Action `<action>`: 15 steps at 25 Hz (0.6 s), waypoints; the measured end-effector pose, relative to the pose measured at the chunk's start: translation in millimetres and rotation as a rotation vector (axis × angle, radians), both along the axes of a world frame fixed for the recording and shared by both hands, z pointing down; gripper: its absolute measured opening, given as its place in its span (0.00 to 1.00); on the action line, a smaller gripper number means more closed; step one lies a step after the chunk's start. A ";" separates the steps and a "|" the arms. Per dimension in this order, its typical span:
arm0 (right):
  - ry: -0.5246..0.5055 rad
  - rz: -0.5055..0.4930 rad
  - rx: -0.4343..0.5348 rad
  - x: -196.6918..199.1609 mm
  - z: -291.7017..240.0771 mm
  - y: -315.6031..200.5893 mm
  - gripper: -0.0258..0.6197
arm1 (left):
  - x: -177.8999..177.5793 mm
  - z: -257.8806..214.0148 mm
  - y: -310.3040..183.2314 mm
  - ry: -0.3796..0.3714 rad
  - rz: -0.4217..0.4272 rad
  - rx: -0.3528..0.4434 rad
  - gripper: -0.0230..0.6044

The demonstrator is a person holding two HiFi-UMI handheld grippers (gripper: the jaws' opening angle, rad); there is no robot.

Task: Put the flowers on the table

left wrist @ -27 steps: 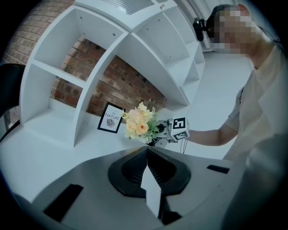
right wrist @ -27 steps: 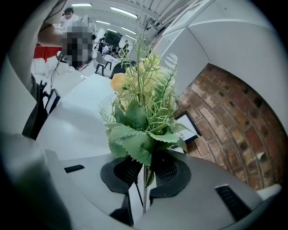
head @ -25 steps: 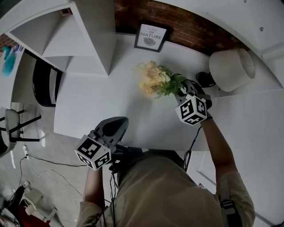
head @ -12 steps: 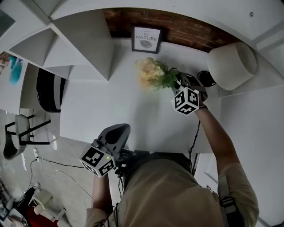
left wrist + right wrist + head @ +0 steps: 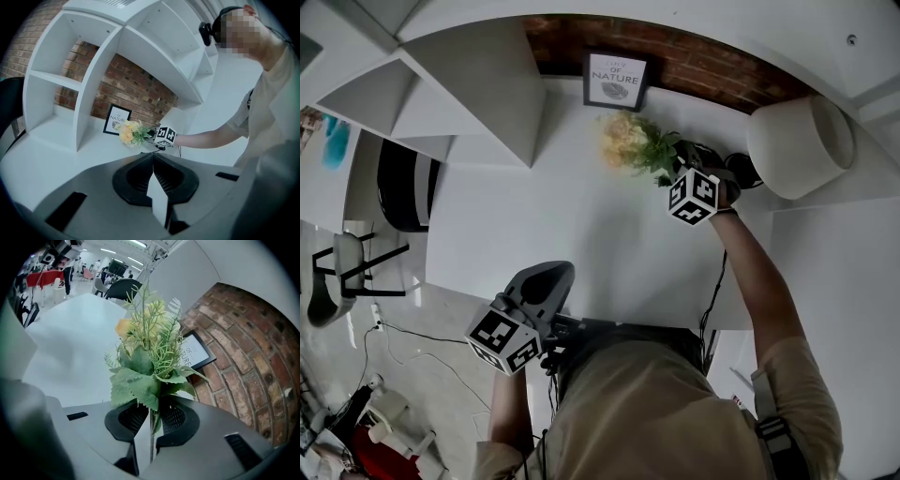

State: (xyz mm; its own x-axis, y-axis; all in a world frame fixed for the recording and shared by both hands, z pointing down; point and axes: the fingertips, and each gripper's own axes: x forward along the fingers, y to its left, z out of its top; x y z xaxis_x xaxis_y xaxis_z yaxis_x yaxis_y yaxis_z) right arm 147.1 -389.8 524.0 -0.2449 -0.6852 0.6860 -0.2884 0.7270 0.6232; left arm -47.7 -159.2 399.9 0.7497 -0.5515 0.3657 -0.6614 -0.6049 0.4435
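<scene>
Beside the framed print (image 5: 617, 78) at the far side of the white tabletop (image 5: 534, 206), the right gripper (image 5: 679, 167) jaws pinch the stems of the flowers (image 5: 636, 145). At the near edge, the left gripper (image 5: 546, 279) jaws are pressed together with nothing between them.

A frame (image 5: 617, 79) is stood at the back of the surface (image 5: 534, 216), against the brick wall (image 5: 694, 56). A shelf unit (image 5: 469, 103) is set to its left, a lamp (image 5: 797, 141) to its right. The flowers (image 5: 633, 145) are held just before the frame, with their stems between the jaws of the right gripper (image 5: 678, 169). The left gripper (image 5: 542, 281) is held at the surface's near edge, well apart.
</scene>
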 end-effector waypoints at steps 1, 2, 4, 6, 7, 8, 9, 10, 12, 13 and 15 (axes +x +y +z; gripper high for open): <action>0.008 0.005 0.000 2.2 2.6 -2.7 0.14 | 0.2 1.2 -0.5 -0.002 0.002 -0.004 0.05; 0.013 0.016 -0.002 5.0 5.6 -5.7 0.14 | 0.6 2.0 -1.0 -0.003 0.005 -0.007 0.05; 0.018 0.047 -0.008 11.8 11.7 -11.8 0.14 | 1.5 3.5 -2.4 -0.003 0.009 -0.012 0.05; 0.024 0.075 -0.011 18.2 17.2 -17.6 0.14 | 2.1 5.3 -4.4 -0.005 0.012 -0.016 0.05; 0.030 0.082 -0.012 20.4 19.8 -20.1 0.14 | 2.4 6.1 -5.5 -0.007 0.013 -0.018 0.05; 0.039 0.083 -0.012 22.0 22.3 -22.2 0.14 | 2.7 6.7 -6.3 -0.009 0.015 -0.019 0.05; 0.048 0.082 -0.012 23.3 24.4 -23.9 0.14 | 3.3 6.9 -7.1 -0.009 0.017 -0.021 0.05; 0.056 0.080 -0.011 24.8 26.0 -25.6 0.14 | 4.1 7.1 -7.7 -0.009 0.018 -0.022 0.05; 0.067 0.083 -0.009 28.7 27.9 -29.3 0.14 | 6.3 7.8 -8.8 -0.009 0.023 -0.025 0.05; 0.071 0.086 -0.008 30.6 28.7 -31.2 0.14 | 7.4 8.3 -9.2 -0.010 0.025 -0.027 0.05; 0.083 0.088 -0.005 33.8 30.4 -34.8 0.14 | 9.4 8.5 -10.0 -0.011 0.029 -0.029 0.05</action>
